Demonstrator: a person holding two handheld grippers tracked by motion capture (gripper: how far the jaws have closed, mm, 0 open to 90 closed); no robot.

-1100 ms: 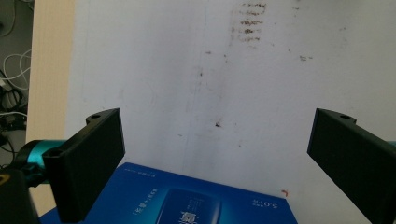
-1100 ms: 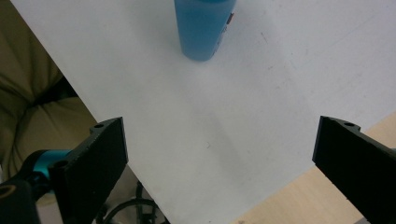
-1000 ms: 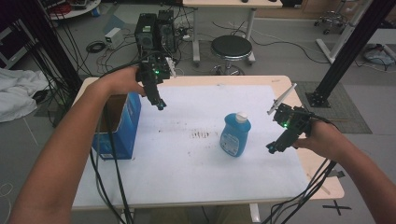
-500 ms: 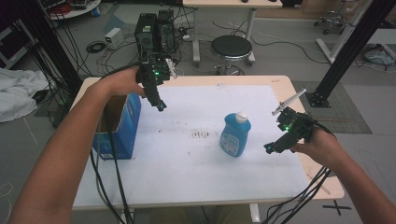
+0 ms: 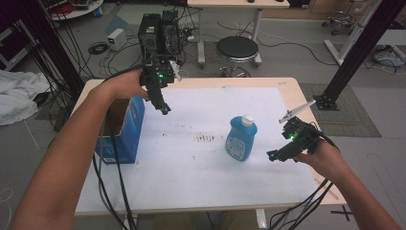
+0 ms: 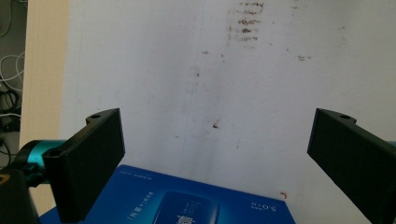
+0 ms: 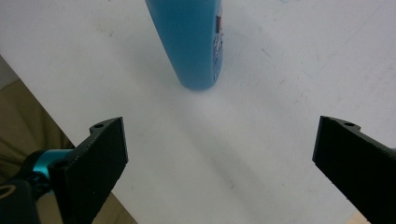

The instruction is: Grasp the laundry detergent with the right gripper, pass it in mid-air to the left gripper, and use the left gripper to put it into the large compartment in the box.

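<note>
From above, my right gripper (image 5: 282,154) has dropped lower and swung in toward the blue bottle (image 5: 241,139), which stands upright mid-table on the white sheet (image 5: 191,167); my left gripper (image 5: 160,98) hangs where it was, above the blue box (image 5: 125,129). The left gripper view has jaws wide apart over the box top (image 6: 187,200). The right gripper view shows jaws spread, empty, the bottle's base (image 7: 194,51) just ahead: a grasp looks imminent.

Cable-strewn lab: floor cables (image 5: 103,48), computer towers (image 5: 158,28)
</note>
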